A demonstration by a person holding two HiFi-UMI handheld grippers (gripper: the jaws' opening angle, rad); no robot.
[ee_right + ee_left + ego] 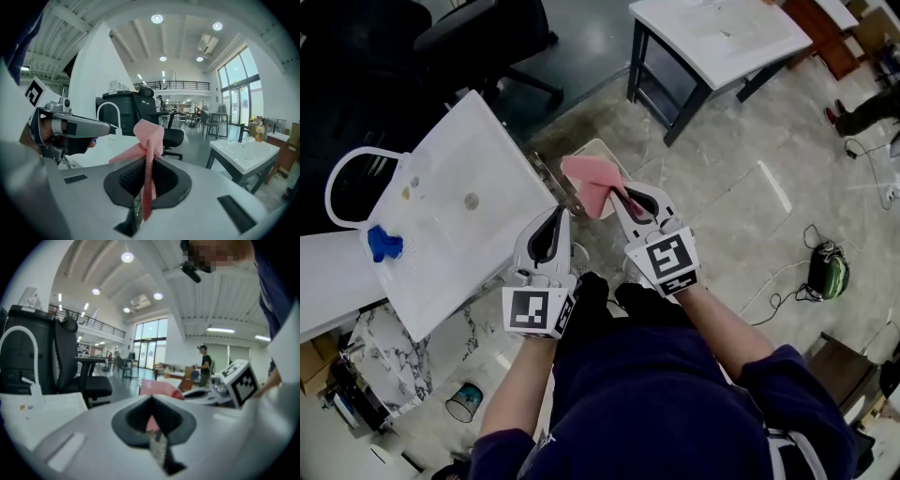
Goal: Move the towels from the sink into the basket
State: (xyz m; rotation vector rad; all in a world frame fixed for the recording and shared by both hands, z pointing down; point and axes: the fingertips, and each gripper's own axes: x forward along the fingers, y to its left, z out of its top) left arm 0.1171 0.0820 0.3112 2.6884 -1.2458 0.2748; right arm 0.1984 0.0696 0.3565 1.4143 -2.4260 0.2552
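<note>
Towel [592,183] right of sink [487,155]

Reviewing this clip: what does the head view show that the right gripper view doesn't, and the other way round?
Only the head view: the marker cube on the right gripper and a green device on the floor. Only the right gripper view: ceiling lights, the balcony railing, and the pink towel running down between the shut jaws. Both: that towel in the right gripper, the left gripper, the white sink and a second sink stand.
</note>
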